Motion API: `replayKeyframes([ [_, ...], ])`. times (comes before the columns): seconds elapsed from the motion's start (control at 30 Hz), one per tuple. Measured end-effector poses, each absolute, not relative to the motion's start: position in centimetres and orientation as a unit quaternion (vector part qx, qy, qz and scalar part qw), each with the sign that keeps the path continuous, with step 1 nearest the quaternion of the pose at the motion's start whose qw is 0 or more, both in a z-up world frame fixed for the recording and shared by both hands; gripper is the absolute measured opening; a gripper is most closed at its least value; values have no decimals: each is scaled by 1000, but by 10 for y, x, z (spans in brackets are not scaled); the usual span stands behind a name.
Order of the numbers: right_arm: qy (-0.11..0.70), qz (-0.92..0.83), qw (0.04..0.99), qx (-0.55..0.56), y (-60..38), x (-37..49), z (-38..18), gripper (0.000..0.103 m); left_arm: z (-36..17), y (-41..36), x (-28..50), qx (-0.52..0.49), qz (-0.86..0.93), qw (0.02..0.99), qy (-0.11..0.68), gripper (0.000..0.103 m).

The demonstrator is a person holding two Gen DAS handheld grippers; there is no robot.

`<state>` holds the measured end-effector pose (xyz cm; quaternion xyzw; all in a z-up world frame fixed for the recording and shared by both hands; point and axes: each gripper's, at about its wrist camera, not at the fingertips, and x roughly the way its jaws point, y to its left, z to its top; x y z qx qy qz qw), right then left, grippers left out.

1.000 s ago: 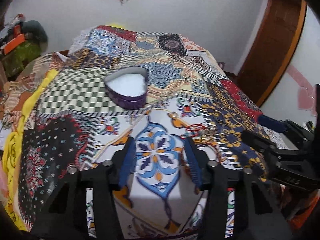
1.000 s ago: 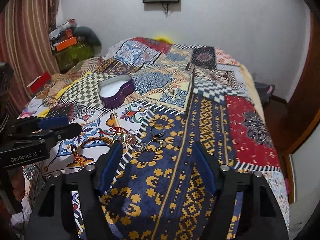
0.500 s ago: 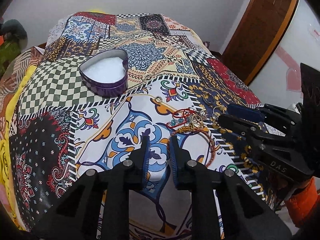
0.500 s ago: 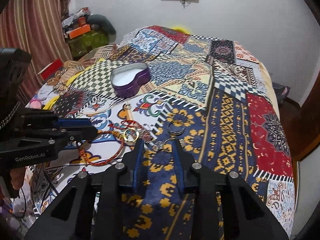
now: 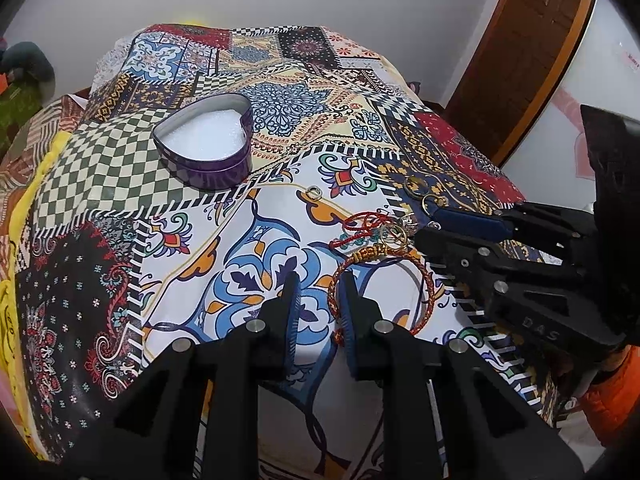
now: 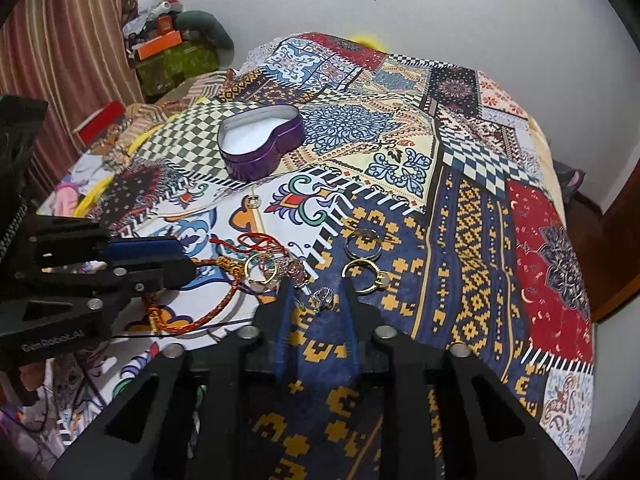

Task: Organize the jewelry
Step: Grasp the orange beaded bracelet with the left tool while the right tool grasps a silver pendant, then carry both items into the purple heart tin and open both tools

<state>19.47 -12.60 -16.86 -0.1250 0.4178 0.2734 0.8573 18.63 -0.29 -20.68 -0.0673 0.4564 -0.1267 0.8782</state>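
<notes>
Covering the bed is a patchwork spread, with an open heart-shaped tin on its checkered patch, well apart from the jewelry. Both hand-held grippers — left and right — are narrowed but gripping nothing. Nearest them lie a braided bracelet, a red cord, gold rings and — between the right fingers — a small silver charm.
</notes>
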Motion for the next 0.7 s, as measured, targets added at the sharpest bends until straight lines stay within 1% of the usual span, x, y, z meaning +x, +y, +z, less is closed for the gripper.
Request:
replayKeyframes([
  [0.07,416,273,858,-125,-127,194,-170,11,-209,-1,188,-80,-134,874,460,19],
  [0.13,415,272,859,-122,-128,193,-171,10,-211,2,191,-93,-140,870,463,18],
  [0.2,415,272,860,-119,-129,193,-170,10,-212,2,191,-98,-141,870,463,14],
  [0.27,415,270,861,-115,-130,193,-169,9,-212,2,191,-92,-138,871,462,4],
  [0.3,415,268,862,-114,-131,193,-168,9,-212,1,191,-92,-137,872,462,2],
  [0.7,390,266,877,-92,-141,174,-139,9,-194,-2,168,-86,-123,884,442,1],
])
